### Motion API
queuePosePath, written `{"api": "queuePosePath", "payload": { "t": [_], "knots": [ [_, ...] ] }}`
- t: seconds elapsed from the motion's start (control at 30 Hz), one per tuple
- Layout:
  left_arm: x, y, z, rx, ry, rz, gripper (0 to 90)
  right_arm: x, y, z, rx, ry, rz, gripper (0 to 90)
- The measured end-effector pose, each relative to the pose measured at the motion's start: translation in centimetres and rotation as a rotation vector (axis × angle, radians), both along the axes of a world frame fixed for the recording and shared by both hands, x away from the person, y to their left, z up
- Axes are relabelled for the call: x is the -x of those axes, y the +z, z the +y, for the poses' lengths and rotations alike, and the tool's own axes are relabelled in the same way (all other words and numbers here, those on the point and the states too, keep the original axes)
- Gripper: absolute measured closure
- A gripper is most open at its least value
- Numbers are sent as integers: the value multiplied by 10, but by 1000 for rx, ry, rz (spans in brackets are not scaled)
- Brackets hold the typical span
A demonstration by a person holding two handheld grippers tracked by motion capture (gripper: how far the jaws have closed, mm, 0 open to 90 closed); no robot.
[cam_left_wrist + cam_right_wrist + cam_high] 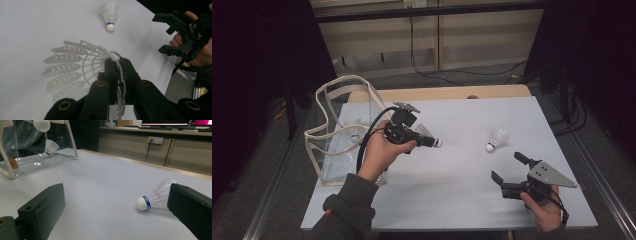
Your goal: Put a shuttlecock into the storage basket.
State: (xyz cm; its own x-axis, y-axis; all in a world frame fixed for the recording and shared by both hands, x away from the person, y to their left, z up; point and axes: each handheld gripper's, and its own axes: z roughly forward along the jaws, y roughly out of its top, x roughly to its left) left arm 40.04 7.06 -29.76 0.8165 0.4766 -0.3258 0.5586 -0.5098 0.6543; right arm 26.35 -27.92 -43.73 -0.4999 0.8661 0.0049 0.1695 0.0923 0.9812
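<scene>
Looking down from above, the left gripper (424, 140) pinches a shuttlecock (428, 136) beside the clear bag (343, 131); along its jaws the plastic skirt sits clamped; from the right gripper (112, 220), spread wide, the loose shuttlecock (155, 196) lies ahead, likely next after bagging, needing a careful close

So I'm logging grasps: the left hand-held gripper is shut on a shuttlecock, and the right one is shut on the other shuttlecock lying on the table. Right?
Not quite. The left hand-held gripper is shut on a shuttlecock, but the right hand-held gripper is open and holds nothing: the other shuttlecock lies free on the table, as the high view shows.
</scene>
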Motion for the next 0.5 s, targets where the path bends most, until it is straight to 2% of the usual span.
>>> {"api": "queuePosePath", "payload": {
  "t": [0.17,0.5],
  "knots": [
    [-2,3,2,-9,9,-5,857,0,0,-1,-7,-6,-1,13],
    [-6,10,6,9,26,-4,857,0,1,0,-3,-8,-1,13]
  ]
}}
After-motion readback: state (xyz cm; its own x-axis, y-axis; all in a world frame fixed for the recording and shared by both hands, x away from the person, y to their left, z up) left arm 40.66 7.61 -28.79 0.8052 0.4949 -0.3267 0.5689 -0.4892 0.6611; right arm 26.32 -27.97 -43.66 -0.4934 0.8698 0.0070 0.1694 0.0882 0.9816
